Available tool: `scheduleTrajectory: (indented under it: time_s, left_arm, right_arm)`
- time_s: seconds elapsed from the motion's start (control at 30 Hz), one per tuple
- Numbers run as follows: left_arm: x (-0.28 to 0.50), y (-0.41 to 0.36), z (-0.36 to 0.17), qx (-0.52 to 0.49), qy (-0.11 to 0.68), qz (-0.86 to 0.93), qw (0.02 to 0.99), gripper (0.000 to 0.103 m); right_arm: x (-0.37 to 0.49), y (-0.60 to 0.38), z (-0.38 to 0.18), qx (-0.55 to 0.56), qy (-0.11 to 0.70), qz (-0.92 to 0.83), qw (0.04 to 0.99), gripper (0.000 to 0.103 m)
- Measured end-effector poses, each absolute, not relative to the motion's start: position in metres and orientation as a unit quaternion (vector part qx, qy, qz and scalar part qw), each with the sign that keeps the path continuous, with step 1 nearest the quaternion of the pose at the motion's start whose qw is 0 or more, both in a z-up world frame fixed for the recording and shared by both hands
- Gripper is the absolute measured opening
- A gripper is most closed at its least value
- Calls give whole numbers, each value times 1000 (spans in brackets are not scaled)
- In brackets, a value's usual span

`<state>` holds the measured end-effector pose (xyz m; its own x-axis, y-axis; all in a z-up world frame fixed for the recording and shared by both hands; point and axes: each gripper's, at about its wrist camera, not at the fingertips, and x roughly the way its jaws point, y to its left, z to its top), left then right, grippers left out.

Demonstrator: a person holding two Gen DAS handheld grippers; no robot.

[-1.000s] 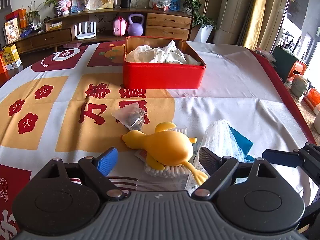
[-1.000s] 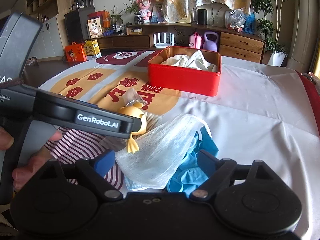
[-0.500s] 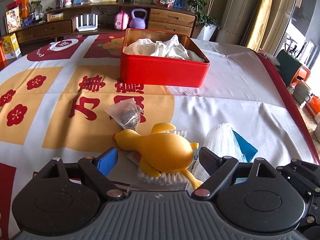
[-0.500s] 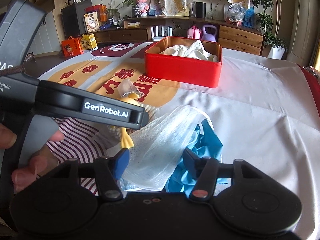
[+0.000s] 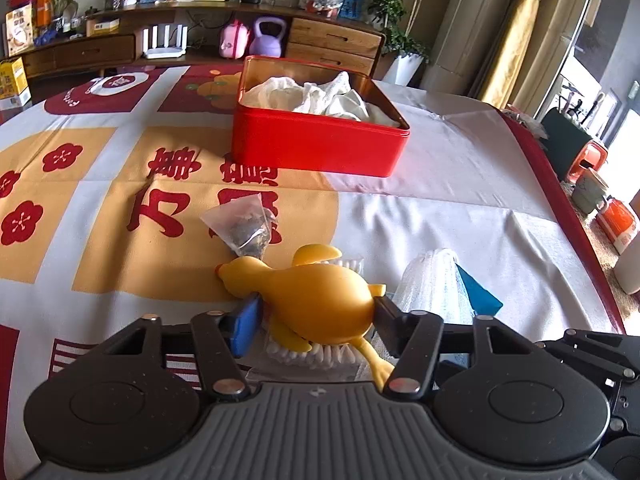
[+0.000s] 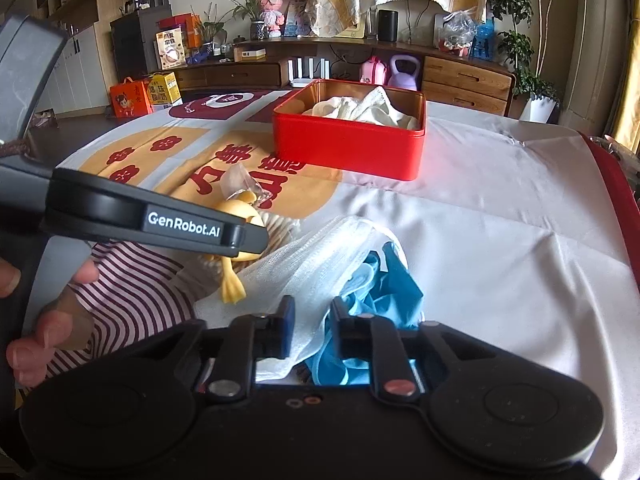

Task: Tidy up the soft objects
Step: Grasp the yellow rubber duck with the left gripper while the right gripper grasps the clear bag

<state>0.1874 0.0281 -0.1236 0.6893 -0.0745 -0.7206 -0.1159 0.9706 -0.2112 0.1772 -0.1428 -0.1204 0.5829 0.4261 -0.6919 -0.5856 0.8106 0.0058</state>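
Observation:
A yellow rubber duck toy point(image 5: 320, 296) lies on a pack of cotton swabs point(image 5: 320, 356) on the tablecloth. My left gripper point(image 5: 316, 314) is closing its jaws, and both pads touch the duck's sides. Right of it lie a white mesh cloth point(image 6: 320, 256) and a blue glove point(image 6: 384, 284). My right gripper point(image 6: 312, 328) is closing too, pinching the near edge of the mesh, with the glove against its right finger. A red tin point(image 5: 320, 148) holding white cloth point(image 5: 320, 98) stands farther back.
A small clear bag of dark bits point(image 5: 246, 228) lies just beyond the duck's head. A striped cloth point(image 6: 132, 292) lies at the near left, beside a person's hand point(image 6: 40, 320) on the left tool. The table's red edge point(image 5: 560, 200) runs along the right.
Both pairs of jaws have drawn in: the left onto the duck's body, the right onto the white mesh. Neither hand has shifted much.

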Motion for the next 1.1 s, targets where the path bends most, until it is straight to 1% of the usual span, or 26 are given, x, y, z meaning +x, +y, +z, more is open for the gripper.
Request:
scheduleTrajectory:
  time_s: [0.07, 0.13, 0.23, 0.37, 0.53, 0.8, 1.1]
  left_arm:
    - [186, 27, -122, -114, 392, 10, 913, 51]
    - [185, 27, -122, -114, 390, 9, 914, 48]
    - [183, 29, -121, -115, 389, 7, 914, 42]
    - [179, 28, -119, -96, 384, 10, 918, 38]
    - [172, 30, -116, -85, 380, 17, 921, 36]
    - [157, 47, -104, -112, 371, 22, 922, 36]
    - [144, 57, -84, -121, 354, 21, 927, 36]
  right_arm:
    - [177, -143, -119, -112, 354, 286, 883, 7]
    - [175, -143, -117, -114, 349, 284, 886, 4]
    - [173, -143, -116, -119, 344, 284, 887, 1]
    - [170, -145, -114, -115, 341, 282, 889, 1]
    - [166, -149, -105, -105, 330, 281, 895, 1]
    - [161, -155, -91, -95, 317, 280, 901, 1]
    - [159, -162, -74, -81, 302, 281, 907, 1]
